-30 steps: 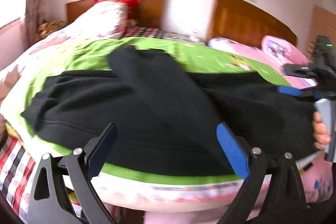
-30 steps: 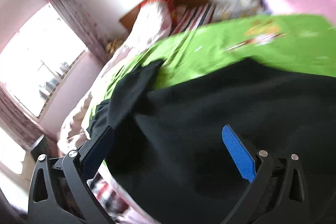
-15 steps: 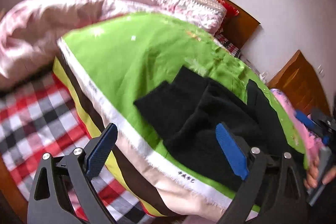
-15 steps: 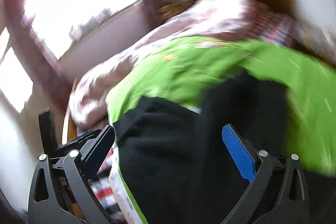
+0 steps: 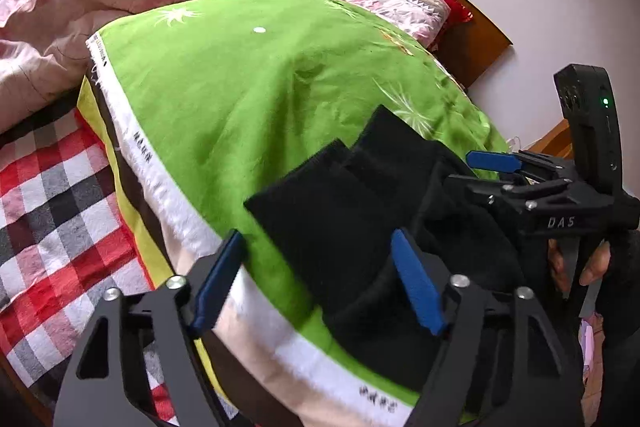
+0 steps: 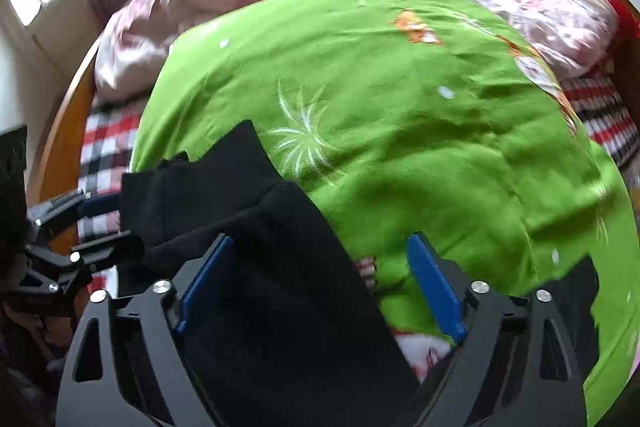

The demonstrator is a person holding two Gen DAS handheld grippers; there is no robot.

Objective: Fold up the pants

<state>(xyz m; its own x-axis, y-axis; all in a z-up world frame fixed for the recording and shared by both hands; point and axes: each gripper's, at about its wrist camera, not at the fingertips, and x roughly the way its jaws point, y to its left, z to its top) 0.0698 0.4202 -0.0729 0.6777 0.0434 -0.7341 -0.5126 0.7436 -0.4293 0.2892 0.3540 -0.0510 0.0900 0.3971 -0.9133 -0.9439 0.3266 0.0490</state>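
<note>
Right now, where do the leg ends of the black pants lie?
In the left wrist view the black pants lie on the green sheet near the bed's front edge, leg ends just ahead of the left claw.

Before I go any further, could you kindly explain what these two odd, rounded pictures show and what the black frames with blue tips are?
No robot here: a person carries a handheld tool in each hand, each with a wide-angle camera looking along its two blue-padded fingers. One picture comes from the left tool, the other from the right tool. Each view also catches the other tool at its edge, with part of a hand gripping the right one. On the bed, a bright green printed sheet covers a red checked blanket and a pink quilt. Black soft fabric pants lie on the green. Both tools' jaws have just been closing, with pants fabric between them, though neither has clamped yet.
</note>
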